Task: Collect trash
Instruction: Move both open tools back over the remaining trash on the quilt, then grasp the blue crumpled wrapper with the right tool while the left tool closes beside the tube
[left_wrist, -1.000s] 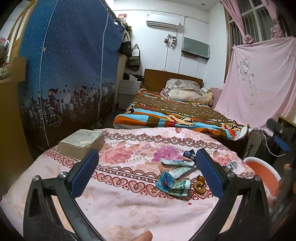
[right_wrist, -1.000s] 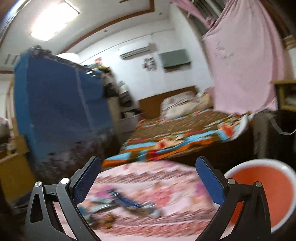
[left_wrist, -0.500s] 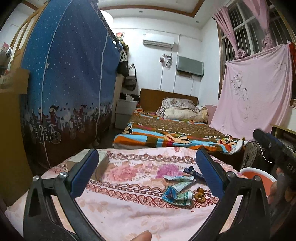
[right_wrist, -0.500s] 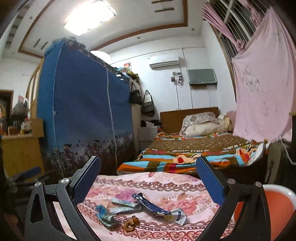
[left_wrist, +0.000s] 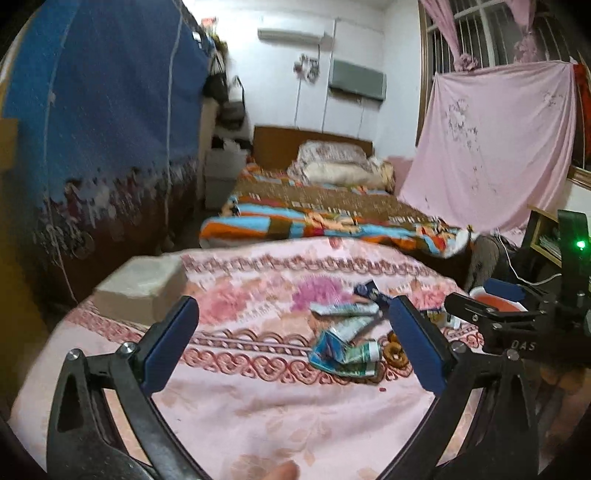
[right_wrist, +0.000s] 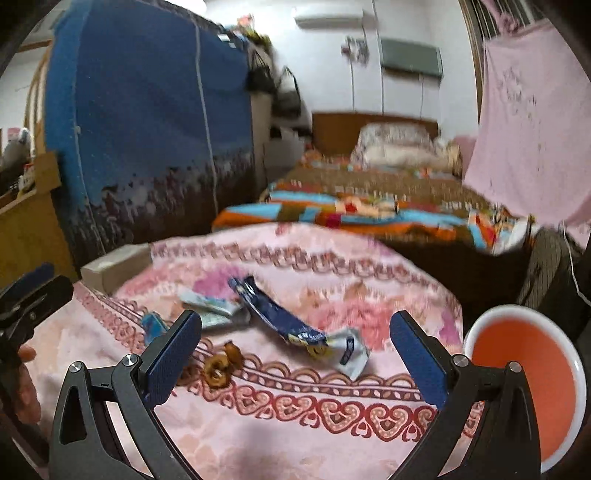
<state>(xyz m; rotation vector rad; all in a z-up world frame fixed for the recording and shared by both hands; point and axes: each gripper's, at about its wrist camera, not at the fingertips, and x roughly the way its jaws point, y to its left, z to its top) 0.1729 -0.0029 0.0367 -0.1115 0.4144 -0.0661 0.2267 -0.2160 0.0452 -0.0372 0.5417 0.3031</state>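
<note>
Trash lies on a table under a pink floral cloth (left_wrist: 240, 387): a crumpled teal wrapper (left_wrist: 343, 350), a pale wrapper (left_wrist: 341, 308), a long dark blue wrapper (right_wrist: 280, 317) with a silver end, and brown dried pieces (right_wrist: 221, 363). My left gripper (left_wrist: 293, 308) hovers open, short of the pile. The right gripper (right_wrist: 295, 321) is open too, low over the cloth, with the blue wrapper and brown pieces just beyond its fingers. An orange bin with a white rim (right_wrist: 524, 387) stands off the table's right edge. Nothing is held.
A thick grey book (left_wrist: 144, 288) rests on the table's far left corner. Beyond the table are a bed with a striped blanket (left_wrist: 314, 221), a blue fabric wardrobe (left_wrist: 103, 110) on the left and a pink sheet (left_wrist: 498, 147) hanging on the right.
Both views have tipped down toward the table. The right gripper has come lower and closer to the trash, and now shows large at the right of the left wrist view.
</note>
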